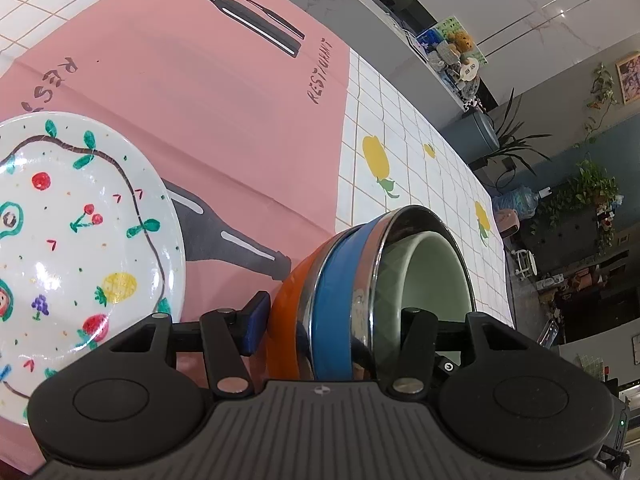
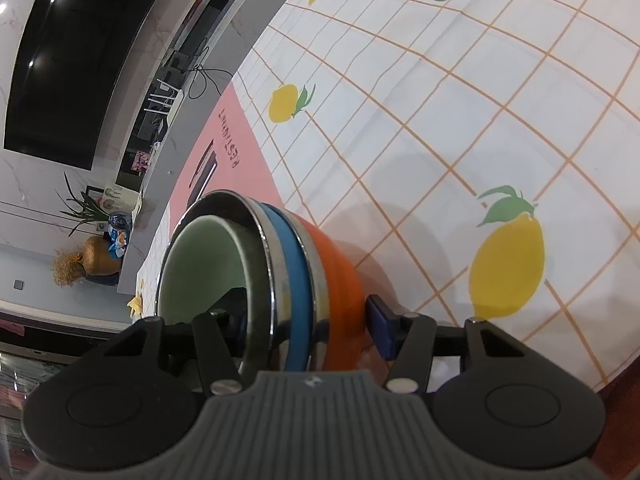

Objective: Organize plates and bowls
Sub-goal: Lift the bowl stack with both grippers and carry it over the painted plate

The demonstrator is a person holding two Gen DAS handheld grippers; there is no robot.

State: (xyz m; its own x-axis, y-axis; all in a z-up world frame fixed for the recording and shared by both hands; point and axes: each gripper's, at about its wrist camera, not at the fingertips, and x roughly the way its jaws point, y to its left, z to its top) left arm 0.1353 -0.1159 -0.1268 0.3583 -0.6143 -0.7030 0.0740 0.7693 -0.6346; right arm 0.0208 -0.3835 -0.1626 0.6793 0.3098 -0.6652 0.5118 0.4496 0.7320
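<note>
The stack of bowls, green inside blue inside orange, is held from both sides so it cannot slip. The left gripper and the right gripper are each clamped over its rim. It is just beside the fruit plate on the pink mat, likely to be set near it.

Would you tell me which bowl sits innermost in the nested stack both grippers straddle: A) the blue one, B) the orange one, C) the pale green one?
C: the pale green bowl lies inside the steel-rimmed blue bowl, which nests in the orange bowl.
</note>
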